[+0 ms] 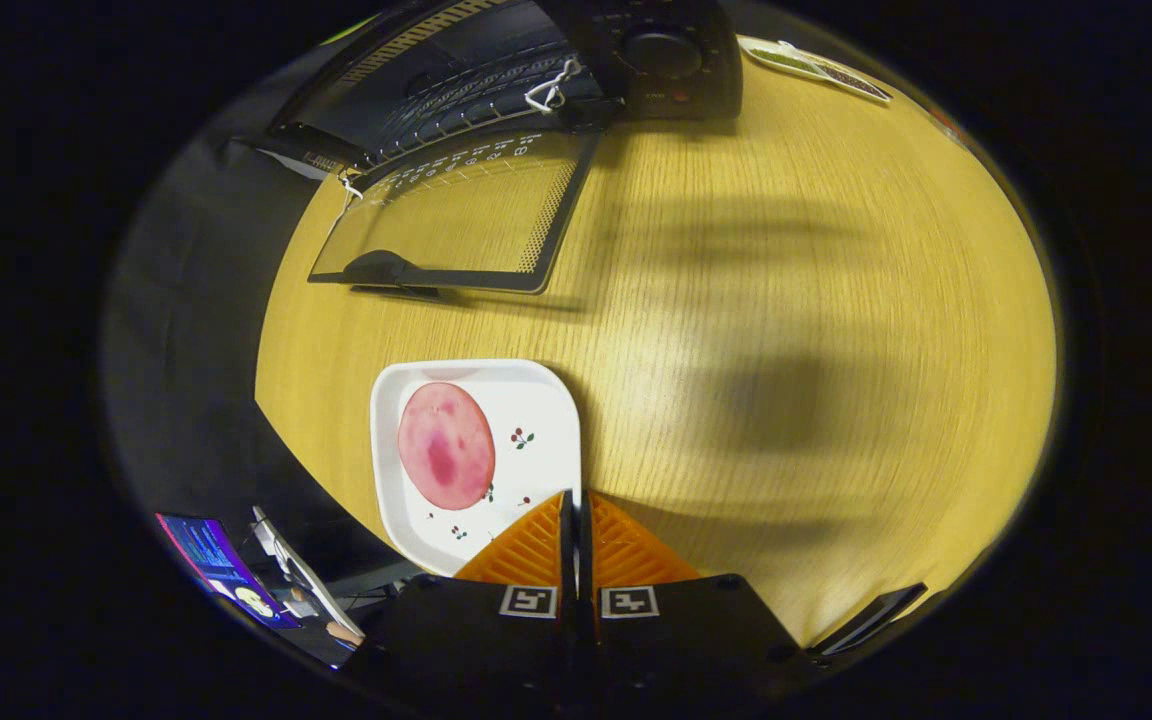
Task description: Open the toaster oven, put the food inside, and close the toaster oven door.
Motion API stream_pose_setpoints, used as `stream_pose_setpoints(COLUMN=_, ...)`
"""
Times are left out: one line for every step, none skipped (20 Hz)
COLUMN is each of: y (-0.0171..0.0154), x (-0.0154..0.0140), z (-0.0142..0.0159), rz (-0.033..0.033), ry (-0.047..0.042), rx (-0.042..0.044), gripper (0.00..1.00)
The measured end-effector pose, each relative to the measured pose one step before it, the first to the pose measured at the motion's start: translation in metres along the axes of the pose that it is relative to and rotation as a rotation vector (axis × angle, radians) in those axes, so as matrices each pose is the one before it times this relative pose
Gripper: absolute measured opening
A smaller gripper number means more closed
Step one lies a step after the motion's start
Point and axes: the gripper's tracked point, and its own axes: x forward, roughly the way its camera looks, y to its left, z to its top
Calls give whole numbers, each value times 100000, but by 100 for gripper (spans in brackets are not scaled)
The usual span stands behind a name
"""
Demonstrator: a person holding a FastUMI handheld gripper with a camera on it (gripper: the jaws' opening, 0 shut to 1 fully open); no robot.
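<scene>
Hand-held gripper (576, 500): fingers pressed together, a thin dark seam between them, nothing held; tips sit over the near right edge of the plate (546, 400). Outward from the tips, at about 10 o'clock and close by, the food (445, 445): one flat round pink slice, darker blotches, lying on the left half of the white square plate, which rests on the surface (786, 330). Handling, judged: slice looks thin, light, limp and probably slick; it would likely fold or tear if pinched hard, and lying flat it gives the fingers little edge. Best hold is probably at its rim on the side nearest the fingers, one finger slid under against the plate; alternatively take the plate by its near rim, which is stiff but smooth and could slip. Orientation: the slice is nearly round, slightly longer along the 12–6 line from the fingers, so no strong long axis; face up, flat. Farther out at about 11 o'clock, well apart from the plate, the toaster oven (496, 70) stands with its door (456, 215) already dropped flat onto the surface, hinge at the far side, handle (386, 268) toward the plate; door's long axis runs roughly 9–3. Control panel (661, 55) sits right of the cavity. Opening appears done; loading not yet.
</scene>
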Motion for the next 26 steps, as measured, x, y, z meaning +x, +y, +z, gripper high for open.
stream_pose_setpoints(y=43, x=711, z=-145, rz=2830, ry=-1018, rx=3338, gripper=2)
stream_pose_setpoints(y=68, x=337, z=-81, rz=2360, ry=-945, rx=4249, gripper=2)
stream_pose_setpoints(y=249, x=-194, z=105, rz=2396, ry=-1526, rx=4711, gripper=2)
stream_pose_setpoints(y=88, x=111, z=-3, rz=2453, ry=-1223, rx=3666, gripper=2)
stream_pose_setpoints(y=114, x=123, z=-120, rz=1871, ry=-1590, rx=2417, gripper=2)
stream_pose_setpoints(y=160, x=28, z=-610, rz=1250, ry=813, rx=641, gripper=1)
stream_pose_setpoints(y=138, x=87, z=-308, rz=373, ry=153, rx=206, gripper=1)
stream_pose_setpoints(y=309, x=43, z=-351, rz=951, ry=271, rx=-313, gripper=1)
stream_pose_setpoints(y=465, x=-28, z=-195, rz=1035, ry=-905, rx=-409, gripper=1)
stream_pose_setpoints(y=576, x=-47, z=145, rz=802, ry=-2081, rx=-322, gripper=1)
stream_pose_setpoints(y=749, x=-42, z=-188, rz=1314, ry=-901, rx=83, gripper=1)
stream_pose_setpoints(y=813, x=-41, z=-147, rz=1628, ry=-330, rx=788, gripper=1)
stream_pose_setpoints(y=902, x=67, z=-360, rz=1741, ry=-213, rx=899, gripper=1)
stream_pose_setpoints(y=974, x=123, z=-128, rz=1732, ry=-703, rx=877, gripper=1)
stream_pose_setpoints(y=888, x=166, z=-189, rz=1335, ry=-1108, rx=930, gripper=1)
stream_pose_setpoints(y=850, x=211, z=12, rz=920, ry=-1277, rx=920, gripper=2)
stream_pose_setpoints(y=820, x=87, z=-35, rz=891, ry=-2515, rx=1480, gripper=1)
stream_pose_setpoints(y=735, x=94, z=69, rz=728, ry=-2511, rx=1889, gripper=1)
stream_pose_setpoints(y=827, x=127, z=44, rz=942, ry=-2344, rx=2383, gripper=1)
stream_pose_setpoints(y=685, x=201, z=134, rz=731, ry=-2326, rx=2362, gripper=1)
stream_pose_setpoints(y=652, x=64, z=-82, rz=905, ry=-1985, rx=1823, gripper=2)
stream_pose_setpoints(y=590, x=139, z=-14, rz=460, ry=-2157, rx=1773, gripper=1)
stream_pose_setpoints(y=617, x=109, z=-116, rz=530, ry=-1807, rx=1745, gripper=1)
stream_pose_setpoints(y=549, x=151, z=-88, rz=740, ry=-1856, rx=2012, gripper=1)
stream_pose_setpoints(y=666, x=214, z=-84, rz=646, ry=-2295, rx=2079, gripper=1)
stream_pose_setpoints(y=516, x=91, z=84, rz=173, ry=-3060, rx=2358, gripper=1)
